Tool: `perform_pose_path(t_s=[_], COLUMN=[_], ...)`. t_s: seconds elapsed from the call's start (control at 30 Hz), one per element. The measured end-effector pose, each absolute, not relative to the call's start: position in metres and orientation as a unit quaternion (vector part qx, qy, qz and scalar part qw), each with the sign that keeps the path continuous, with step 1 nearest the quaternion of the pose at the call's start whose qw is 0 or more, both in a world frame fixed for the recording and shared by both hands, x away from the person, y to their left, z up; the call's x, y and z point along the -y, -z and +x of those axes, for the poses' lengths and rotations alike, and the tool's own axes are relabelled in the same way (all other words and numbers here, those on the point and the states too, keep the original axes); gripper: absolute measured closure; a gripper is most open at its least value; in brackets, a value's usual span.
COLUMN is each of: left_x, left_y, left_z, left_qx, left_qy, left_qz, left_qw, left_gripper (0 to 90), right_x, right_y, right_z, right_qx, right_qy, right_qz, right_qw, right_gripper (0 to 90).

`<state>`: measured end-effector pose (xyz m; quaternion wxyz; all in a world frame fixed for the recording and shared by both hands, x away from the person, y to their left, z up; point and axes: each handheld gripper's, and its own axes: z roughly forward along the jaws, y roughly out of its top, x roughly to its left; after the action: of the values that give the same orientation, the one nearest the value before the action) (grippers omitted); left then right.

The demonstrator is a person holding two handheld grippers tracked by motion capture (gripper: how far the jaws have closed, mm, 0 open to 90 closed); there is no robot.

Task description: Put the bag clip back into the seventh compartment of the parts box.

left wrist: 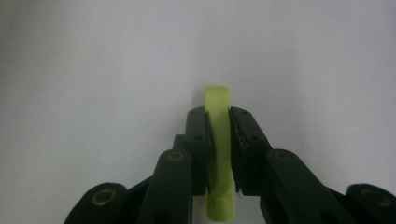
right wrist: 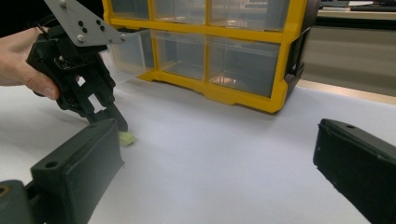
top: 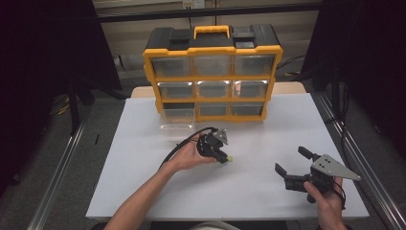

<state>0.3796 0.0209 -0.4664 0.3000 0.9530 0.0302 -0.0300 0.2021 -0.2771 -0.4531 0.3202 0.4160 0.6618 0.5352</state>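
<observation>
My left gripper [left wrist: 218, 140] clamped on small yellow-green piece [left wrist: 218, 135] against white table [top: 258, 139] — lift straight, keep squeeze even; right gripper [top: 293, 166] wide, idle beside — pulled-out drawer [top: 177, 116] ahead.

We note a matt white table top [top: 268, 191], smooth, beneath both tools. The left gripper [left wrist: 218, 126] is matt black plastic with brass-coloured pins; between its jaws sits a smooth, slightly translucent lime-green plastic piece [left wrist: 218, 140]. The right gripper [top: 293, 168] carries a dull grey metal plate. Beyond them, the organizer [top: 213, 72] is glossy yellow plastic with clear drawers.
</observation>
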Motion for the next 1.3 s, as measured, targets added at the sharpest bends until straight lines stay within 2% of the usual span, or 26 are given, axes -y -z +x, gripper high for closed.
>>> perform_pose_path(t_s=[0.43,0.5,0.57,0.6,0.73,0.87,1.0,1.3], left_x=[-0.029,-0.029,-0.031,-0.033,-0.037,-0.044,-0.049,-0.063], left_y=[0.455,0.454,0.453,0.448,0.446,0.441,0.439,0.427], left_z=[0.379,0.378,0.377,0.379,0.379,0.379,0.376,0.365], left_qx=[-0.045,-0.058,-0.066,-0.061,-0.078,-0.085,-0.098,-0.104], left_qy=[0.049,0.033,0.031,0.042,0.025,0.032,0.010,-0.004], left_qz=[0.939,0.933,0.926,0.931,0.916,0.915,0.902,0.892], left_qw=[0.337,0.354,0.369,0.358,0.394,0.393,0.420,0.440], left_gripper=[78.4,78.4,78.4,78.4,78.4,78.4,78.5,78.5], right_x=[0.277,0.278,0.278,0.278,0.278,0.278,0.277,0.278], right_y=[0.453,0.453,0.453,0.453,0.453,0.453,0.453,0.453], right_z=[0.201,0.201,0.201,0.201,0.201,0.201,0.201,0.201], right_qx=[-0.661,-0.660,-0.659,-0.659,-0.659,-0.658,-0.657,-0.660], right_qy=[-0.535,-0.535,-0.535,-0.535,-0.534,-0.535,-0.536,-0.535], right_qz=[0.417,0.419,0.421,0.420,0.422,0.422,0.423,0.421], right_qw=[0.320,0.320,0.320,0.321,0.320,0.321,0.319,0.318], right_gripper=[0.8,0.8,0.8,0.8,0.8,0.8,0.8,0.6])
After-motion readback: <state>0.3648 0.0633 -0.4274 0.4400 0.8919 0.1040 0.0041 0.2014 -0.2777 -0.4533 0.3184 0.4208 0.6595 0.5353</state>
